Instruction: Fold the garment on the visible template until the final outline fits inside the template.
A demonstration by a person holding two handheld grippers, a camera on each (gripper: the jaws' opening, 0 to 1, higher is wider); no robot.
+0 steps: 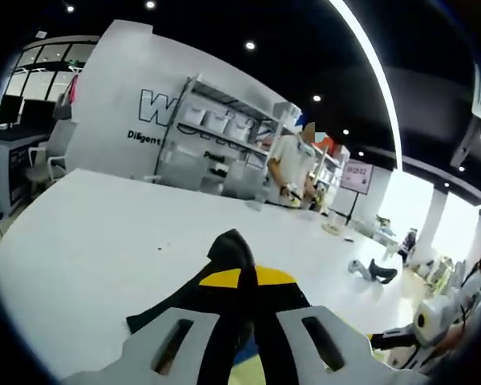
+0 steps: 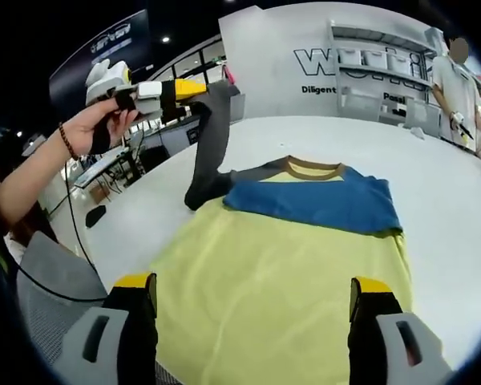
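A: Where is the shirt?

B: Spread flat on the white desk [image 2: 457,200] in the right gripper view. Yellow shirt [image 2: 280,281], collar [image 2: 313,167] at the far end. Blue sleeve [image 2: 321,200] folded across the chest, below the collar. Grey sleeve [image 2: 210,136] lifted off the desk, stretched up and to the left.

A: Held by what?

B: Pinched in the left tool [image 2: 199,87], clenched on the sleeve's end, high at upper left above the desk edge. Gripped by a hand [image 2: 96,124] with a bead bracelet on the wrist.

A: And from the left gripper view?

B: Left tool [image 1: 242,277] closed, yellow-tipped jaws together on dark cloth [image 1: 228,257] that pokes up between them. Beyond, bare white desk [image 1: 96,241], shelving [image 1: 216,136] against a white wall, and a person [image 1: 293,164] standing at the far edge.

A: The right tool?

B: Right tool [image 2: 252,293] released, jaws wide apart at the bottom of its own view, over the shirt's near yellow part. Nothing between them. Touching the cloth or not: cannot tell.

A: Anything else on the desk?

B: A small dark thing [image 1: 374,271] far off to the right in the left gripper view, too small to name.
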